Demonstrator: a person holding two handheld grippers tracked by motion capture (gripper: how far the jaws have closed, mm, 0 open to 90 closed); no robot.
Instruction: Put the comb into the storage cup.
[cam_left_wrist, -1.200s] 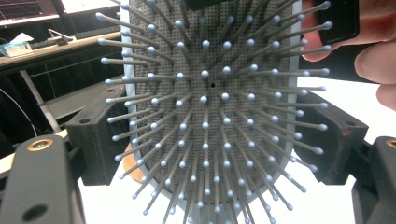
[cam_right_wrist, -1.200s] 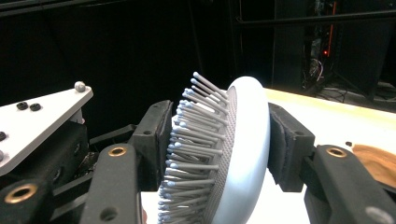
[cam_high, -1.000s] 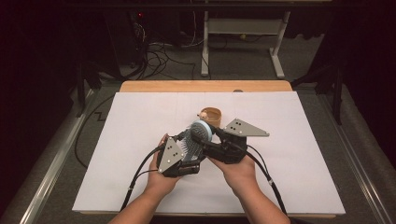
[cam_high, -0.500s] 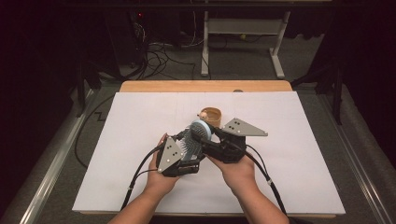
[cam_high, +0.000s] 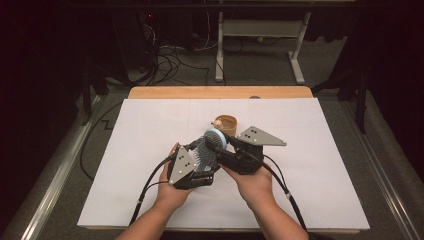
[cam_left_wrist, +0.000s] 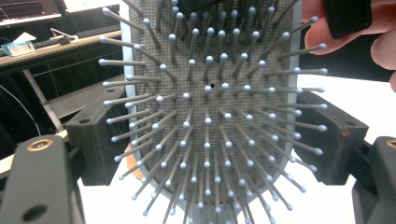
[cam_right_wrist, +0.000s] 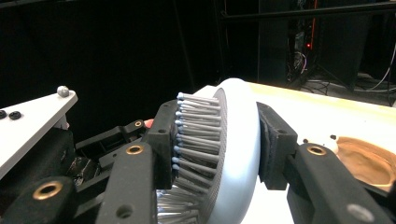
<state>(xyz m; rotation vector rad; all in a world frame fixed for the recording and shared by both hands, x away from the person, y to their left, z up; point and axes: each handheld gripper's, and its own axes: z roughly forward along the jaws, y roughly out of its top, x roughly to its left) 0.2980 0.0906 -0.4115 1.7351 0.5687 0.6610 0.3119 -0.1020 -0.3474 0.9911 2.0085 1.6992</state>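
Observation:
A pale blue hairbrush (cam_high: 214, 141) with grey ball-tipped bristles is held above the white table between both grippers. In the left gripper view the left gripper (cam_left_wrist: 212, 140) has its jaws on the two side edges of the brush head (cam_left_wrist: 210, 116), bristles facing the camera. My right gripper (cam_right_wrist: 217, 144) has just been closing across the head (cam_right_wrist: 240, 140): one pad presses the bristle tips, the other the smooth back. From above, the left gripper (cam_high: 201, 157) and the right gripper (cam_high: 217, 142) meet at the brush in mid table.
A round brown wooden dish (cam_high: 228, 123) with a small pale figure at its rim stands just behind the brush, also seen as the brown dish (cam_right_wrist: 369, 161). A white sheet (cam_high: 325, 175) covers the wooden table. Cables trail from both grippers toward the front edge.
The right gripper's jaws have drawn in onto the brush head. Both hands and the brush stay where they were.

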